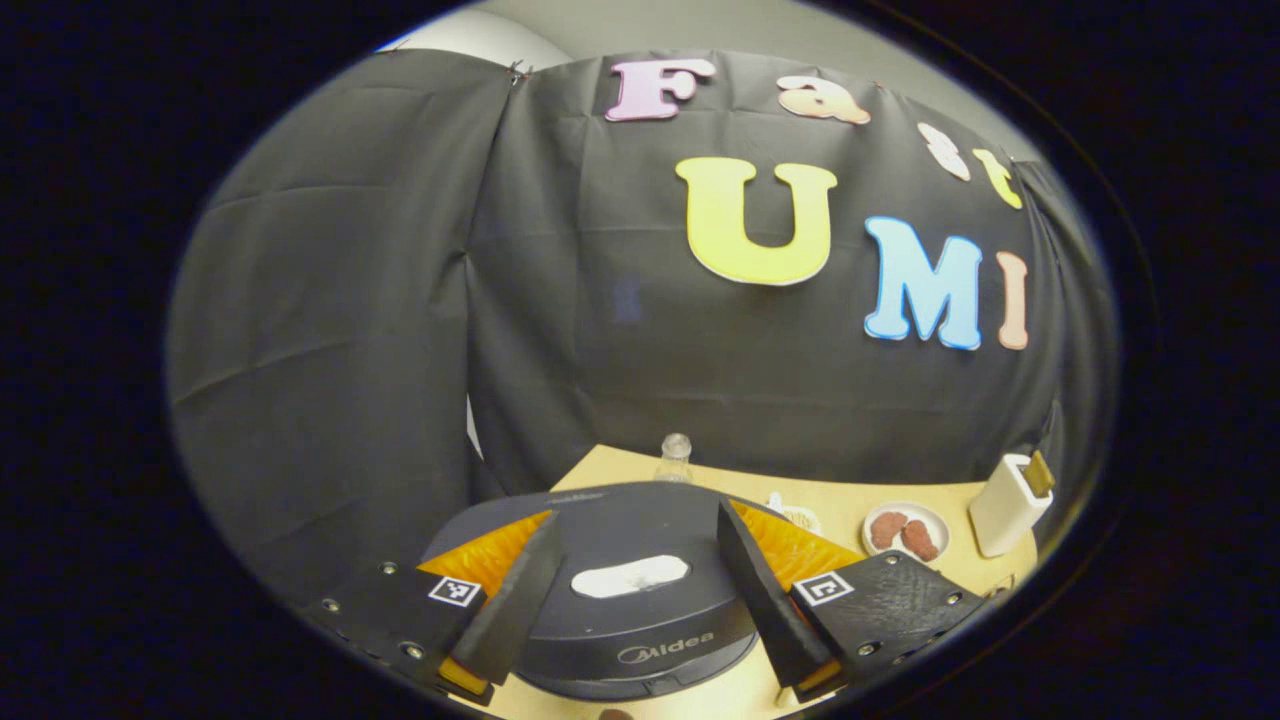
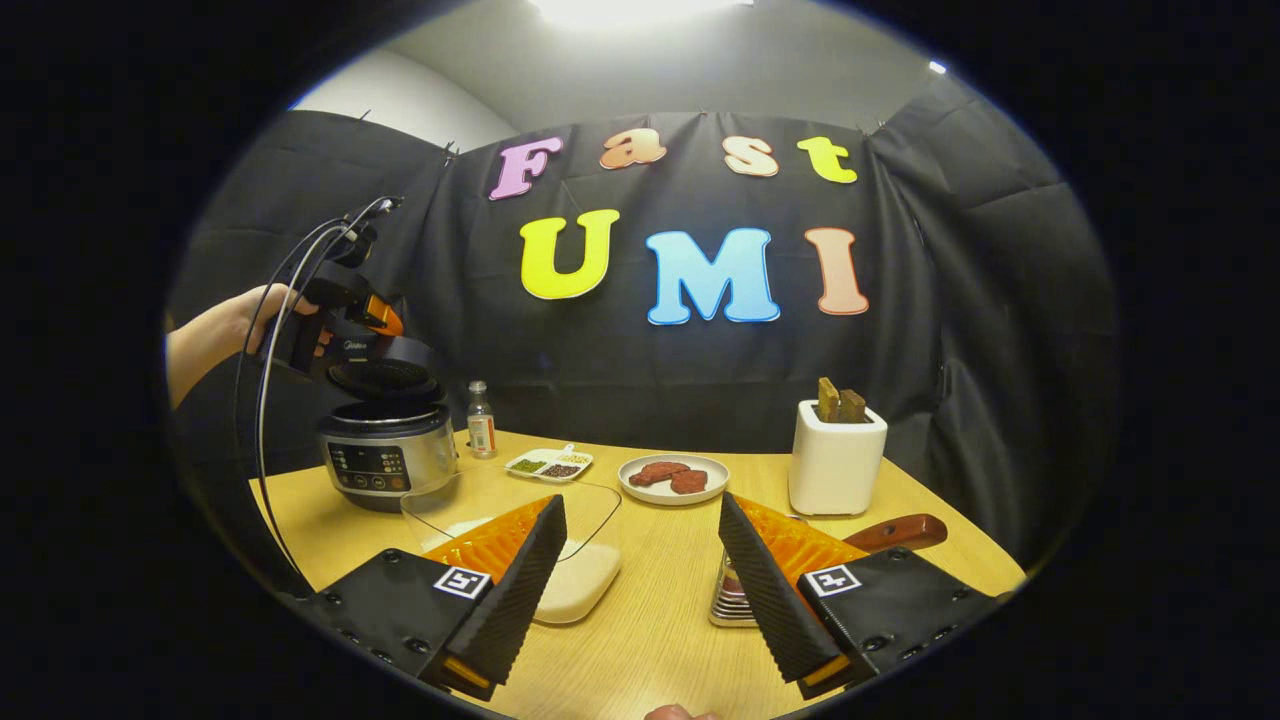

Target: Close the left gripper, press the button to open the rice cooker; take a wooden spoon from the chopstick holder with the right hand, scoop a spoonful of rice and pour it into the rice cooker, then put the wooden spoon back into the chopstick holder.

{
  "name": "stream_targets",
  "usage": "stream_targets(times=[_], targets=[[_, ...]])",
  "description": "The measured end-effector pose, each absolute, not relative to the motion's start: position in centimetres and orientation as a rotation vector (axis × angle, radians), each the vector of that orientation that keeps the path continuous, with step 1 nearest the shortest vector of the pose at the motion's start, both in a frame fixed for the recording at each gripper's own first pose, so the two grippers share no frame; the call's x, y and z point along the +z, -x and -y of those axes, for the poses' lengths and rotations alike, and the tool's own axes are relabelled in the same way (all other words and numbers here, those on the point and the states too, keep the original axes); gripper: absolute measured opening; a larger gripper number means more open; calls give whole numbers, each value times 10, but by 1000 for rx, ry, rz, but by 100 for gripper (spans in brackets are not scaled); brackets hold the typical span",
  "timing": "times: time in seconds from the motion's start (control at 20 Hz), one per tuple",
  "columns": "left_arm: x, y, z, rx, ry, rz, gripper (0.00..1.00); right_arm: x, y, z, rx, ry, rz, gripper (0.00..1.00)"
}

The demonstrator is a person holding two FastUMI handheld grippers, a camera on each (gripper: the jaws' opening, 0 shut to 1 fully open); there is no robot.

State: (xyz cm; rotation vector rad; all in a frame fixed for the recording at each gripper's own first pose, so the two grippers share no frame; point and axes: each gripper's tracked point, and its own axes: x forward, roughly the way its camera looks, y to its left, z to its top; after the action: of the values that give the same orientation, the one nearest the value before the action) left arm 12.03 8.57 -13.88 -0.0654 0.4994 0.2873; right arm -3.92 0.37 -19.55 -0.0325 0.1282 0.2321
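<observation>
in the right gripper view we see the left hand-held gripper (image 2: 345, 300) above the dark rice cooker (image 2: 388, 450), lid raised, at the wooden table's (image 2: 650, 640) left; its fingers are spread. right of it, the white chopstick holder (image 2: 836, 458) keeps brown wooden handles. our right hand-held gripper (image 2: 640, 575) gapes, grasping nothing.

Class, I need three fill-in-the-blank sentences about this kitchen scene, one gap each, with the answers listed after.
1. The rice cooker has its lid ____.
2. The white chopstick holder stands on the ____.
3. The right gripper has its fingers ____, holding nothing.

Missing words: open; table; apart
</observation>
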Motion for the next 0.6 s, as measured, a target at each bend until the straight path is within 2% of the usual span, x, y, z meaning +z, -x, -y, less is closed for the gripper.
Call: stream_targets(times=[0.1,0.15,0.2,0.45,0.5,0.55,0.6], targets=[[-158,-107,-78,279,43,-524,98,-192,44,0,221,37,-104,98],[-165,-102,-74,277,16,-527,98,-194,45,0,218,39,-101,93],[-169,-100,-73,278,-1,-528,96,-196,46,-1,220,41,-106,98],[-180,-98,-69,271,5,-517,98,-213,52,0,219,36,-145,98],[-182,-97,-69,269,2,-512,98,-217,54,-1,224,30,-160,93],[-184,-97,-70,268,-4,-509,98,-221,53,-2,229,26,-171,98],[-188,-95,-70,266,-12,-510,98,-221,54,-3,229,24,-176,98]])
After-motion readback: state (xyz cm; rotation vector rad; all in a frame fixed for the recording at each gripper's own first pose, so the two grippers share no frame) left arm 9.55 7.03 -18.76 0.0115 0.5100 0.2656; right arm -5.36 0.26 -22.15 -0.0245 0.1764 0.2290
